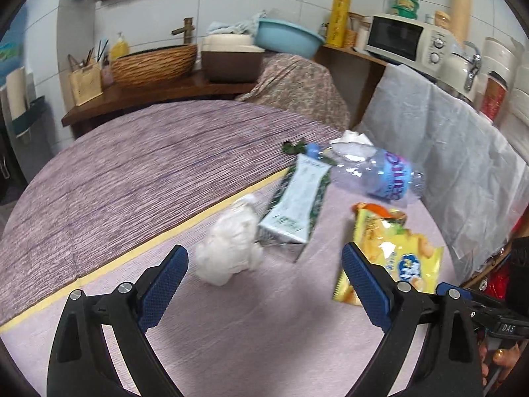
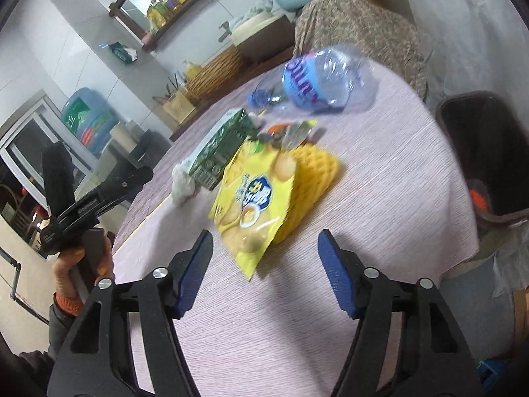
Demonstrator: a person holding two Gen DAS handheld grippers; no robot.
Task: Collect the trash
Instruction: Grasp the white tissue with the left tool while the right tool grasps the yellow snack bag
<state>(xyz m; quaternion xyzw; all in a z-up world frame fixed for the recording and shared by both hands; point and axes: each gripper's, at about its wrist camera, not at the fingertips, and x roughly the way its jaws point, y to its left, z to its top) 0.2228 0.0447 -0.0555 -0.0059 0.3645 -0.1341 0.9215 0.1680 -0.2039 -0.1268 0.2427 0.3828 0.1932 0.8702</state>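
Right gripper [image 2: 264,258] jaws wide and empty, yellow snack bag [image 2: 253,195] lengthwise ahead, corner toward camera.

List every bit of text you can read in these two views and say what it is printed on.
"DAS": white letters on the right gripper's black body, at the left view's right edge.
Plastic bottle label: large white letters, warped, not readable.
Yellow snack bag: blue logo, characters blurred.
Green-and-white carton: print too blurred.
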